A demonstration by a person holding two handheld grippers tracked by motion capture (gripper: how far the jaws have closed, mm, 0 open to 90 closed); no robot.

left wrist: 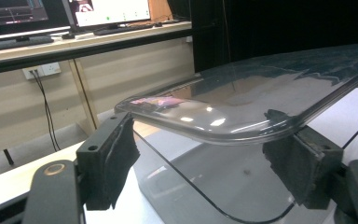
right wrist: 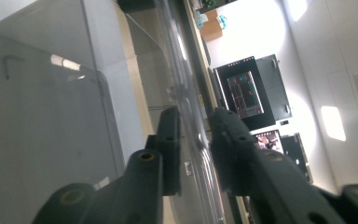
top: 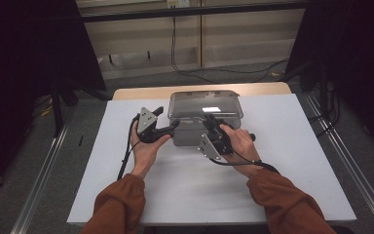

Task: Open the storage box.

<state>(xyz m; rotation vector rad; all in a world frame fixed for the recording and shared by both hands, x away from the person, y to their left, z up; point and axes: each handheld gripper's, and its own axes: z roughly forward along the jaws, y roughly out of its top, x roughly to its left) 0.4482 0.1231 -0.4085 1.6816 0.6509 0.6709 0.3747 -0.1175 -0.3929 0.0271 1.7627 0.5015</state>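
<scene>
Right gripper (top: 213, 127) pinches the clear lid (top: 204, 104) edge; left gripper (top: 171, 126) is spread at the lid's left corner, not clamped. Lid looks light, stiff, slick — grip the rim.

Lab / test room, prob. a robotics setup: white bench (top: 282, 161) in a dark curtained bay, alu floor rails (top: 39, 180), lit monitors (left wrist: 109, 10) on a back desk, wall socket (left wrist: 42, 71) w/ cables.
</scene>
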